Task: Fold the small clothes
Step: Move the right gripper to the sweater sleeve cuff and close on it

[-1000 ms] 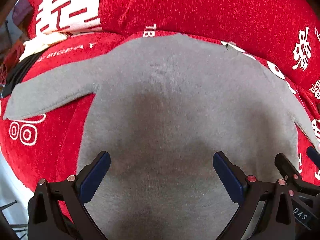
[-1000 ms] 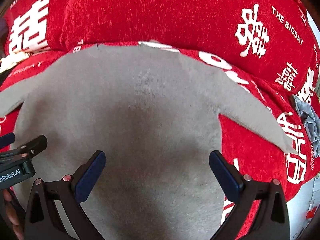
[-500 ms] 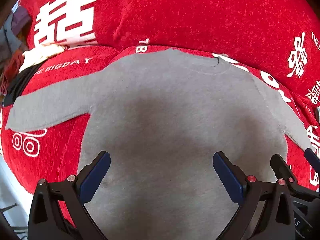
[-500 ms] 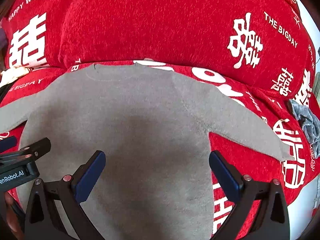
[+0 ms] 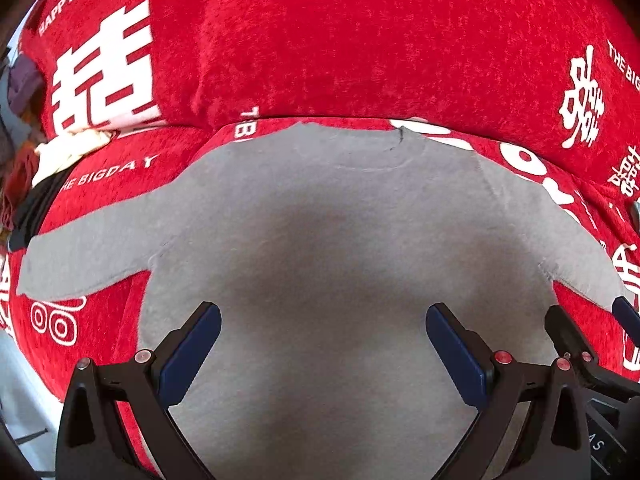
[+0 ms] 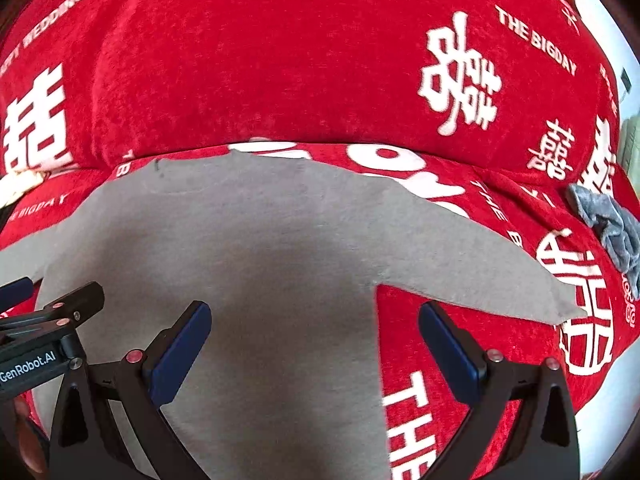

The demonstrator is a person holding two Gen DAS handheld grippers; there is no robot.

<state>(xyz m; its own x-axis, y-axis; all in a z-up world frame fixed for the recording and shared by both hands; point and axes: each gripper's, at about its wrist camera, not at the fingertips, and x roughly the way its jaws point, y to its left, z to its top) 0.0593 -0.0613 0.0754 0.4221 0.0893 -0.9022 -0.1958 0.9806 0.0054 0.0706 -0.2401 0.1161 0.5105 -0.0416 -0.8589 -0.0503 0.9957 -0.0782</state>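
Hovering over the grey sweater (image 5: 320, 240), spread flat on the red cover (image 5: 360, 40): left gripper (image 5: 322, 344) and right gripper (image 6: 314, 340), both spread wide, clutching nothing.

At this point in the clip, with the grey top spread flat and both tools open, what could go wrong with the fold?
1. The left tool and right tool hover open near each other over the top; they might collide.
2. The cover under the top is soft, so a pinch may catch it too.
3. The sleeve ends near the grey cloth; a sweep could snag it.
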